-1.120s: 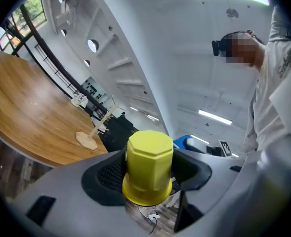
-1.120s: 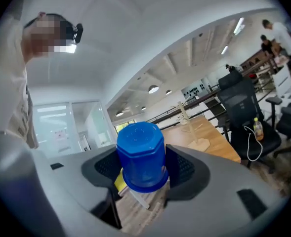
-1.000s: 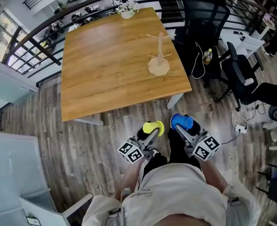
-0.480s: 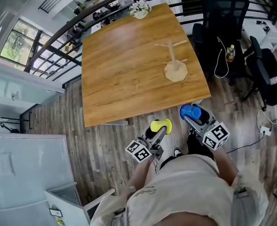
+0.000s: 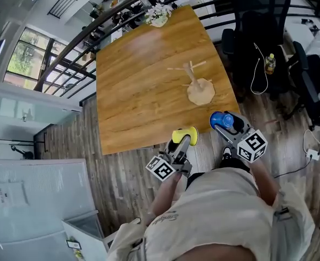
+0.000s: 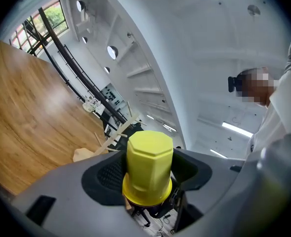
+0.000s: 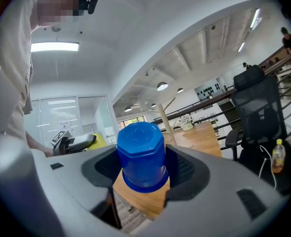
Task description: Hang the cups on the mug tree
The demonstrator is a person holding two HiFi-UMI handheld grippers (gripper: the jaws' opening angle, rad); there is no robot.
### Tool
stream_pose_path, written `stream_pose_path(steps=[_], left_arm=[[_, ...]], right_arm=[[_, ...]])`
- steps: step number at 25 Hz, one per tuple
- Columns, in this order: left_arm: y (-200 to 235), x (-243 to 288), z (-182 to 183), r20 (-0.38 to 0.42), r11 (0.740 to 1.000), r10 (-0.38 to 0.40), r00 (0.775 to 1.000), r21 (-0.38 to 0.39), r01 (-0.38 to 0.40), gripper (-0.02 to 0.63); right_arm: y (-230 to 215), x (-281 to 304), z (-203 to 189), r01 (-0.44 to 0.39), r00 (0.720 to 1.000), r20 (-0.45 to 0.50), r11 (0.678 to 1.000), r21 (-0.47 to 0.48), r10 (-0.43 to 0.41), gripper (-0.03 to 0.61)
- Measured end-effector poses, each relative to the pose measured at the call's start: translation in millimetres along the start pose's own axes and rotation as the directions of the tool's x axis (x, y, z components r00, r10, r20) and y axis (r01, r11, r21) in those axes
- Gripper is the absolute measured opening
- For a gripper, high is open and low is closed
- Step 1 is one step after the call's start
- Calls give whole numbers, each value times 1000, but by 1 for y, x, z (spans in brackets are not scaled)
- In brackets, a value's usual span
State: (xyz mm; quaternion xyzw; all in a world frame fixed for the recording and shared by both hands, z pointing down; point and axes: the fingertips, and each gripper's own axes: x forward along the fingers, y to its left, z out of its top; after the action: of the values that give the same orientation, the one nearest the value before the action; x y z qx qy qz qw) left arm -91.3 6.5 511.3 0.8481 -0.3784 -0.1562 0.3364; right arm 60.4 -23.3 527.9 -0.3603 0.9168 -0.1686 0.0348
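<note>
A bare wooden mug tree (image 5: 195, 80) stands on a round base near the right side of the wooden table (image 5: 138, 86). My left gripper (image 5: 184, 136) is shut on a yellow cup (image 5: 186, 136), held over the floor just off the table's near edge. The yellow cup (image 6: 148, 166) fills the space between the jaws in the left gripper view, with the mug tree (image 6: 116, 130) beyond. My right gripper (image 5: 223, 120) is shut on a blue cup (image 5: 221, 120) at the table's near right corner. In the right gripper view the blue cup (image 7: 141, 155) sits between the jaws.
A white flower pot (image 5: 158, 18) sits at the table's far edge by a black railing (image 5: 83, 37). Black office chairs (image 5: 257, 31) stand to the right with a bottle (image 5: 269, 63) on one seat. White cabinets (image 5: 24, 200) stand at the left. The floor is wood plank.
The person has stepped closer to the table. Both grippers, still holding their cups, now reach the table's near edge, and the mug tree appears nearer.
</note>
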Motion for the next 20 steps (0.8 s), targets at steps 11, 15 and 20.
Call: stream_pose_path(steps=[11,15,20], left_arm=[[35,9,9,31,995,89,996,-50,-87,279],[60,30,18,28,996,55,998,-66,-53,279],[84,57,48,71,991,-13,997,-129,22,279]], right_arm=[[-30,34,14,-43,999,-21,999,34,44,258],[-48,43,7,6,999,-32,995,102,-2,258],[-57,59,18,109,993,-48,989,104,-104,256]])
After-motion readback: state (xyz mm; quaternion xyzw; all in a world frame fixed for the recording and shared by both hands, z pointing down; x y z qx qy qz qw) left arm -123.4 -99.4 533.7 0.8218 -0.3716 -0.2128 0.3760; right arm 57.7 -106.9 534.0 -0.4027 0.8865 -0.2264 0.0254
